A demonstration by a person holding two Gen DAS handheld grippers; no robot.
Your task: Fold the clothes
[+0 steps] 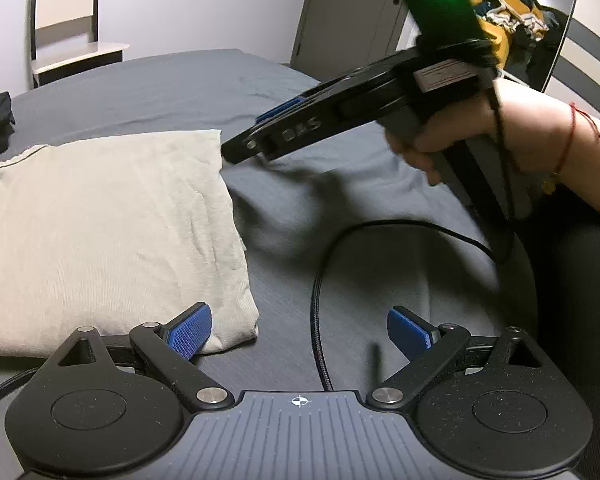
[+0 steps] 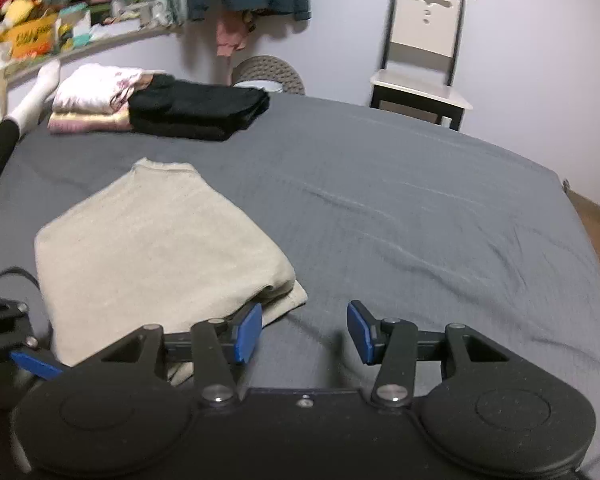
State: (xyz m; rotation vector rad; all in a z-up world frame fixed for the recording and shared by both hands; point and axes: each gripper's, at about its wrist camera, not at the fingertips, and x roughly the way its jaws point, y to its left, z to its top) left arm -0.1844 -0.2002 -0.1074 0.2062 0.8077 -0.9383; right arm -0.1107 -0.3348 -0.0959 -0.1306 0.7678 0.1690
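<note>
One folded beige garment (image 1: pixel 108 236) lies flat on the grey bed sheet (image 2: pixel 400 208), with the left gripper (image 1: pixel 300 330) at its near corner, jaws spread wide with nothing between them, one blue pad over the cloth's edge. The right gripper (image 2: pixel 305 330) sits at another corner of it, likewise parted with nothing held, its left pad just over the folded hem. Two stacks of folded clothes, a pink-and-white one (image 2: pixel 96 96) and a black one (image 2: pixel 196 110) touching it, rest at the bed's far side, and one chair (image 2: pixel 424 52) stands by the wall.
</note>
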